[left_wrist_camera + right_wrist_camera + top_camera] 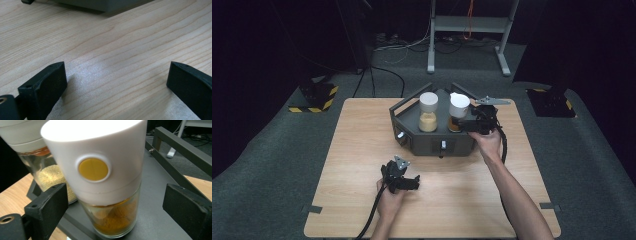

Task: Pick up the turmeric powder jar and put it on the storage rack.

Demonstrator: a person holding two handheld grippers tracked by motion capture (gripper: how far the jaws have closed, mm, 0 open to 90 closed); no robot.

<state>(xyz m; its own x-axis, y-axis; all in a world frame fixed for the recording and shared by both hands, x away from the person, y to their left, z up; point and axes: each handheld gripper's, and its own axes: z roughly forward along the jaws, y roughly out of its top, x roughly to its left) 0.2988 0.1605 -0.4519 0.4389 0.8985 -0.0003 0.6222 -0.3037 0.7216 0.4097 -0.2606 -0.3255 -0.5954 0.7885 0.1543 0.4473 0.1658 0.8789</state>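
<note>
Spice jar with orange powder (110, 195), standing upright at the far right of the dark tray (412, 142) on the bench (362, 165). Your right tool (462, 125) faces it from the right, jaws spread wide to either side of the glass, pads clear of it. Your left tool (412, 182) lies open and empty at the near side, well apart. The pale-grain jar (428, 112) stands just to the left.

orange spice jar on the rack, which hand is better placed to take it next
Right. The right gripper is at the rack, its open jaws on either side of the orange spice jar without pressing it. The left gripper lies open on the table, well short of the rack.
</note>
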